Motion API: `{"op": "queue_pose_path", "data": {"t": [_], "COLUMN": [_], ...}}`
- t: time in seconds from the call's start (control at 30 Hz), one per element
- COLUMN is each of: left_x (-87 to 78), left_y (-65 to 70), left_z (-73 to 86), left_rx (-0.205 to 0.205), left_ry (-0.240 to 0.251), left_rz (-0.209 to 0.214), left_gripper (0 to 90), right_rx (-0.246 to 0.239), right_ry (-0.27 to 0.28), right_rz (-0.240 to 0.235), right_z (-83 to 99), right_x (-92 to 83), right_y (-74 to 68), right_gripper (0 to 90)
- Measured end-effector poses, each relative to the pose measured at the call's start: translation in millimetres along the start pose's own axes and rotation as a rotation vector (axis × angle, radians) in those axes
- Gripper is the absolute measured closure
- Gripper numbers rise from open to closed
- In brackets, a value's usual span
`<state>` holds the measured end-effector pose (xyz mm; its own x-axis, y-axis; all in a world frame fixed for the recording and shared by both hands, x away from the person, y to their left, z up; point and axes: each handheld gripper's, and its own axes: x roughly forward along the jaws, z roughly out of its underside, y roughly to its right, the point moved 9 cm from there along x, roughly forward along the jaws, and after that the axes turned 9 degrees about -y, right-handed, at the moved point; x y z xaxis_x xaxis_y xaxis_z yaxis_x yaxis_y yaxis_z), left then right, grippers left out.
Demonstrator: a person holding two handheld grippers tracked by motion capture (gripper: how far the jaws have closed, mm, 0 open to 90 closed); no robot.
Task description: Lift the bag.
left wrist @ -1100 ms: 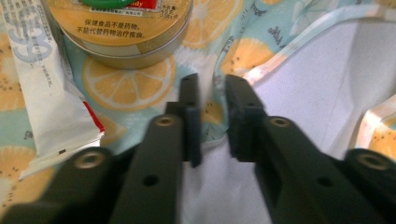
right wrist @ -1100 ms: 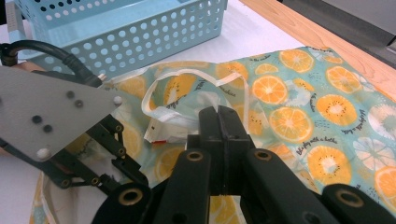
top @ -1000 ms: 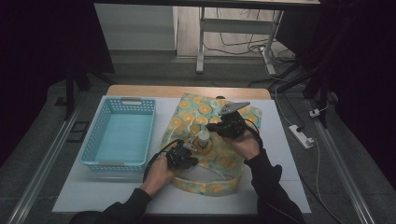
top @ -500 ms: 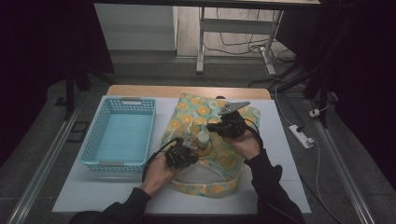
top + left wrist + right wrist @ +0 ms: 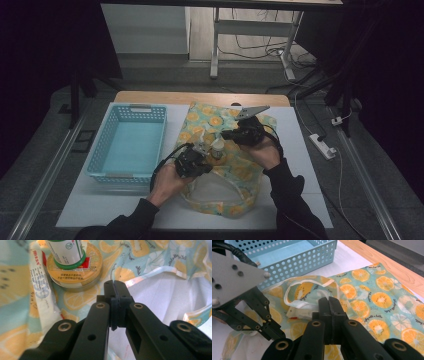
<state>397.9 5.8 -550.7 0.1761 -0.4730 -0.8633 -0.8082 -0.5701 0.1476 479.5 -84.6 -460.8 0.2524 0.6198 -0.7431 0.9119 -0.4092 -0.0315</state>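
Observation:
An orange-print cloth bag [image 5: 200, 122] lies flat on the white table. In the left gripper view, a white bottle [image 5: 67, 251] with a green rim stands on a round orange-lidded tin [image 5: 75, 275] on the bag [image 5: 150, 255]. A white tube [image 5: 42, 292] lies beside them. My left gripper [image 5: 115, 286] is shut, its tips over the edge of the bag's white-lined mouth [image 5: 160, 297]. In the high view it [image 5: 197, 156] sits just left of the bottle [image 5: 217, 146]. My right gripper [image 5: 227, 135] is shut too and hovers right of the bottle. Its tips [image 5: 329, 301] stand over the bag's white strap [image 5: 286, 296].
A light blue perforated basket [image 5: 102, 145] stands left of the bag with nothing in it; its wall [image 5: 294, 262] lies beyond the left gripper's grey plate [image 5: 234, 277]. Bare white tabletop [image 5: 300, 165] runs right of the bag. A power strip [image 5: 322, 146] lies on the floor.
My left gripper has lifted a little beside the bottle. The right gripper has stayed in place.

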Motion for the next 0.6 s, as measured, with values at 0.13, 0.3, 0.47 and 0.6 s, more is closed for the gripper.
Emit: {"op": "queue_pose_path", "data": {"t": [0.13, 0.3, 0.47, 0.6], "left_x": [-6.7, -17.2, -29.9, -40.4], "left_y": [-0.1, -1.0, -0.4, 0.7], "left_z": [-3.4, -8.0, -13.7, -19.2], "left_rx": [-0.006, -0.011, -0.004, 0.002], "left_ry": [0.006, 0.013, 0.022, 0.033], "left_rz": [0.025, 0.049, 0.065, 0.086], "left_gripper": [89.8, 89.8, 89.8, 89.8], "right_rx": [-0.005, -0.021, -0.022, -0.025], "right_ry": [-0.003, -0.012, -0.016, -0.013], "right_rz": [0.002, 0.008, 0.002, -0.009], "right_z": [-2.8, -10.1, -15.8, -20.3], "right_x": [-2.2, -6.6, -10.1, -13.8], "right_y": [0.3, -0.9, -1.5, -3.3], "right_gripper": [90.0, 90.0, 90.0, 90.0]}}
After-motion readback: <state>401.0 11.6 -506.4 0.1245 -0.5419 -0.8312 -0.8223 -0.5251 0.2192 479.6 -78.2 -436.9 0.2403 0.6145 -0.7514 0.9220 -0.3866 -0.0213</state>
